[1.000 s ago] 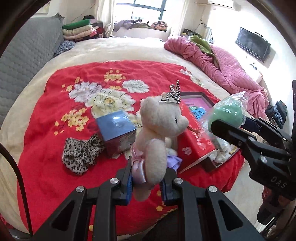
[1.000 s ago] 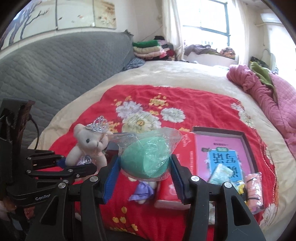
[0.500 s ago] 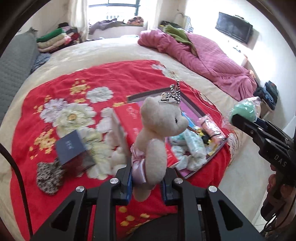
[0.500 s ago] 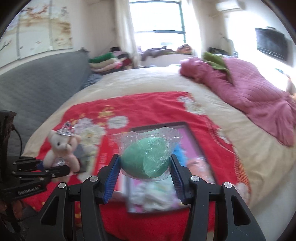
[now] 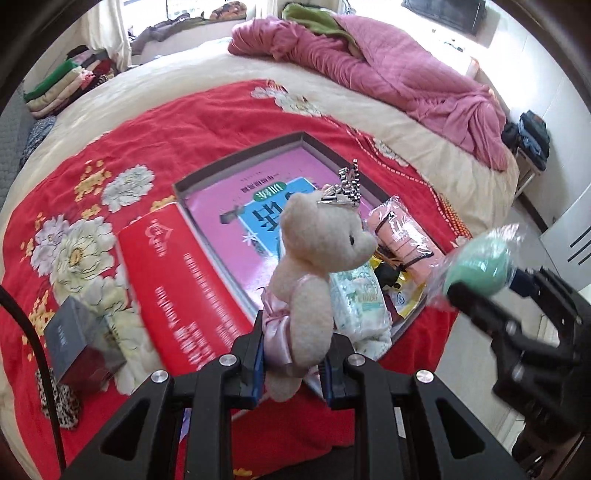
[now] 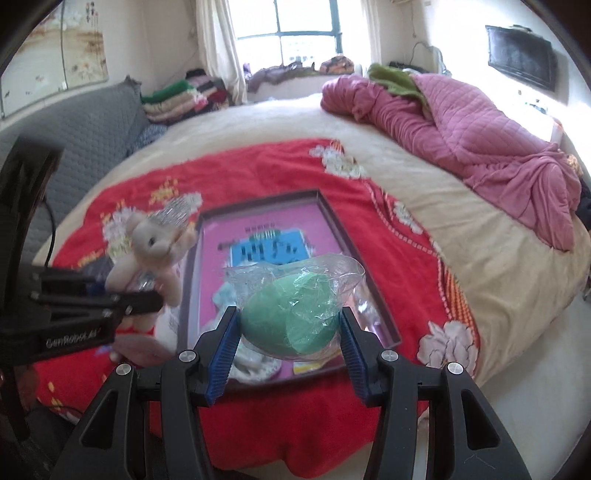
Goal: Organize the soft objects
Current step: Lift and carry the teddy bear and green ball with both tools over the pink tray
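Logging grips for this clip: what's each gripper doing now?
Left gripper: shut on the teddy bear.
Right gripper: shut on the bagged green sponge.

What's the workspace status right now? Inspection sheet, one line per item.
Surface: bed with red flowered blanket.
Job's things: teddy bear and bagged green sponge, both held above the open box; soft packets already in the box.
Clutter: red lid, small dark box, spotted cloth.
Grippers: left gripper shut on teddy bear; right gripper shut on bagged green sponge.
Cables: black cable at left.
Surroundings: pink quilt, folded clothes, window.
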The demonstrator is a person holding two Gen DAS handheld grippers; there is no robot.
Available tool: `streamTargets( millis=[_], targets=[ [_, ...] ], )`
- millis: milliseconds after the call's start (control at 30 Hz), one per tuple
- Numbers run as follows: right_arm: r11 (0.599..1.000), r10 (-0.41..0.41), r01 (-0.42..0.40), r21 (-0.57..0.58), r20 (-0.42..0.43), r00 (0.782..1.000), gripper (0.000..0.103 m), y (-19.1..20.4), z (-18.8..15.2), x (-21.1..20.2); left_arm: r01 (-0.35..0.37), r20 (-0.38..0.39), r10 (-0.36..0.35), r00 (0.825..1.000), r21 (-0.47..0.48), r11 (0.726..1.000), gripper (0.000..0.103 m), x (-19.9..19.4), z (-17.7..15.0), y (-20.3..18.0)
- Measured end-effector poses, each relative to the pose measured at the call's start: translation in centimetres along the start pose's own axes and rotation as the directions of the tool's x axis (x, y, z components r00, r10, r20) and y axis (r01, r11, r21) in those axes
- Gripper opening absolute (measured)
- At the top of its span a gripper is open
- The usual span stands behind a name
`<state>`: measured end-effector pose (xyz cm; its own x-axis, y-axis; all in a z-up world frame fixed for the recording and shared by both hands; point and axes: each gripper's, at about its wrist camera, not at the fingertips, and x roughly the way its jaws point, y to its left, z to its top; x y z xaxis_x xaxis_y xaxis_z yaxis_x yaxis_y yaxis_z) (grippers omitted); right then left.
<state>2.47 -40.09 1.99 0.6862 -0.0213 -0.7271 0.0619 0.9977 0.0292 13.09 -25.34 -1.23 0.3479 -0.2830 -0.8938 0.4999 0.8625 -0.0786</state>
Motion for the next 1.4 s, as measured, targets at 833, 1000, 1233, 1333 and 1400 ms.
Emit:
streamTargets(
  millis=[833, 1000, 1233, 1333, 1400],
  targets=[
    [1.000, 0.004, -0.005, -0.003, -0.147, 0.989, 0.055, 0.5, -0.9, 7.3, -0.043, -0.125, 0.044, 0.991, 0.014, 0.999, 0.024, 5.8, 2.2, -0.4],
    [1.000, -0.001, -0.001, -0.007, -0.150, 0.989, 0.055, 0.7, -0.6, 8.3, -0.041, -0.129, 0.041, 0.991, 0.001, 0.999, 0.024, 6.1, 2.2, 0.0],
    [1.000, 0.006, -0.004, 0.016, -0.145, 0.989, 0.057, 0.7, -0.5, 9.2, -0.019, -0.127, 0.016, 0.992, -0.021, 1.000, 0.024, 6.1, 2.3, 0.5],
    [1.000, 0.013, -0.009, 0.029, -0.141, 0.990, 0.058, 0.5, -0.6, 9.1, -0.011, -0.128, 0.007, 0.992, -0.025, 1.000, 0.024, 6.1, 2.3, 0.6],
    [0.999, 0.019, -0.014, 0.037, -0.143, 0.990, 0.058, 0.4, -0.8, 9.0, -0.006, -0.128, 0.002, 0.992, -0.030, 1.000, 0.024, 6.1, 2.3, 0.6]
  ],
)
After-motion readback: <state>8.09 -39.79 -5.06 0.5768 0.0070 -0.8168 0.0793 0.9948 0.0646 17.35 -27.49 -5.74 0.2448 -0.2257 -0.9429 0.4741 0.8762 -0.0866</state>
